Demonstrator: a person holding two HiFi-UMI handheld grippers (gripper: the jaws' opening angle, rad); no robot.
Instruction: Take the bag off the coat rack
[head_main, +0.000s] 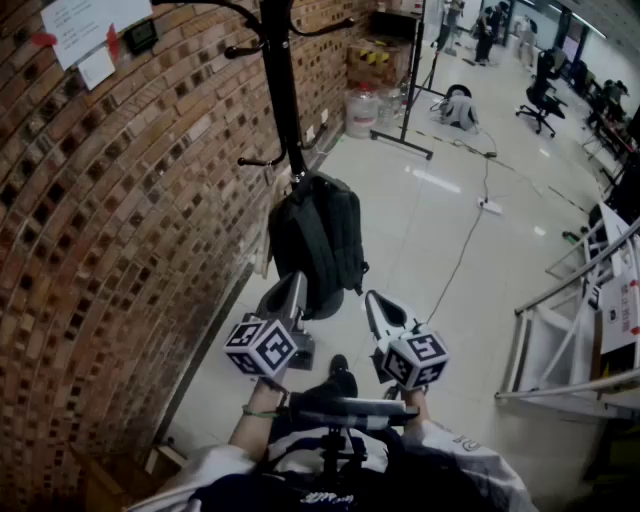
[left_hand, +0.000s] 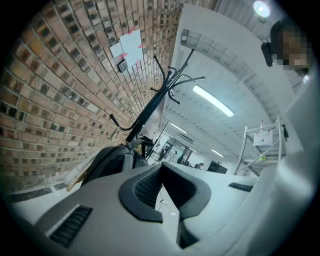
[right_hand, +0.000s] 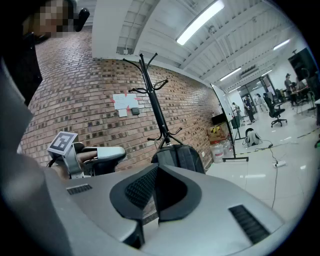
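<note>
Your bag (head_main: 318, 240) is a dark, soft fabric backpack with padded straps. It hangs low on the coat rack (head_main: 281, 90), right against the pole. The rack is a thin black metal pole with curved hooks, standing just beside the rough brick wall (head_main: 90, 250).

Your left tongs (left_hand: 161, 168) are closed tip to tip with nothing between the ribbed black pads. Your right tongs (right_hand: 156, 168) are the same, pinched together and empty. Both sit near the rack on the side away from the wall, short of the bag and not touching it.

The head view alone shows the glossy pale tiled floor (head_main: 440, 260), a cable (head_main: 465, 250) trailing past the rack, and a water jug (head_main: 361, 110) beyond it. The right gripper view alone shows the full rack top, the papers (right_hand: 125, 102) pinned to the wall left of the rack, and your left tongs' marker cube. The left gripper view adds a ceiling strip light (left_hand: 212, 100) above the rack. It's a large open room, with an office chair (head_main: 540, 95) well away from the rack.
</note>
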